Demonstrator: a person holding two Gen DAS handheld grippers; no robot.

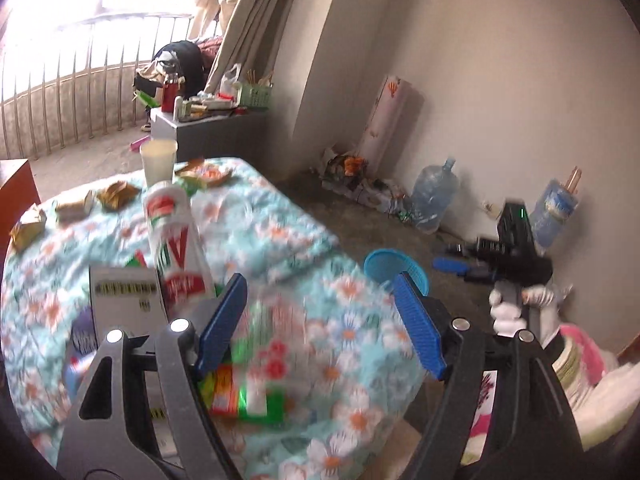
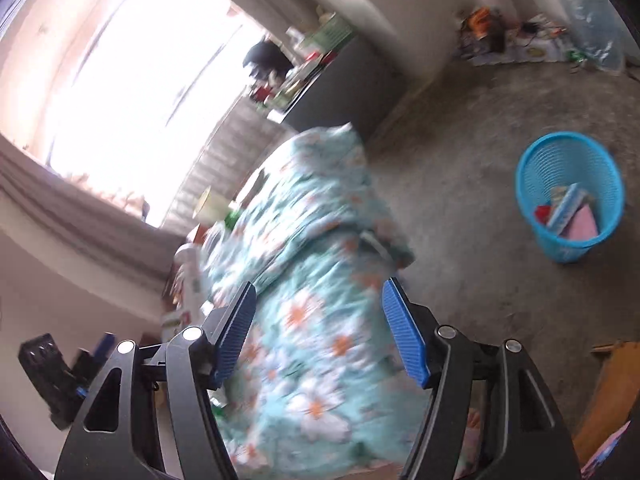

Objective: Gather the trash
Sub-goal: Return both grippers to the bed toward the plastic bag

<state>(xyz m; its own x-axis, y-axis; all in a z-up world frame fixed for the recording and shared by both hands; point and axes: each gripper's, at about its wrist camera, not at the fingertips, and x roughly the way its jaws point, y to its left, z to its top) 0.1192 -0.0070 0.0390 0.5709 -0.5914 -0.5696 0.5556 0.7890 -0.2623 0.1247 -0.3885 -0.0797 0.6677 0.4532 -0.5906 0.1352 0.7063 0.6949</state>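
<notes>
Blue pads fill the bottom of the left wrist view: our left gripper (image 1: 320,320) hangs with its jaws spread wide and nothing between them, just the floral cloth (image 1: 280,248) below. On that cloth the trash is laid out for picking: a red-and-white bottle (image 1: 176,248) leaning over, with big red letters we can't read through the blur; a white box (image 1: 124,296) with a barcode-like strip just beside it; crumpled gold wrappers (image 1: 116,196) further back, spread apart so each can be pinched singly; and a pale cup (image 1: 159,162) at the far edge. Closest to us lies something green, red and orange (image 1: 244,392), too smeared to name. Past the cloth's edge the blue bin (image 1: 396,266) peeks out on the floor, near enough to drop into, we'd judge. Over to the right, a gloved hand (image 1: 516,308) grips the other tool.

Now the right wrist view, rolled sideways. Our right gripper (image 2: 320,312) is parted too, a touch narrower, and empty, floral cloth (image 2: 320,240) showing through the gap. The bin (image 2: 570,196) stands alone on bare concrete, well apart from the cloth, and already holds a few pieces: something pink, something red, a striped packet. No print there is legible. Both tools look free for the next pick.
</notes>
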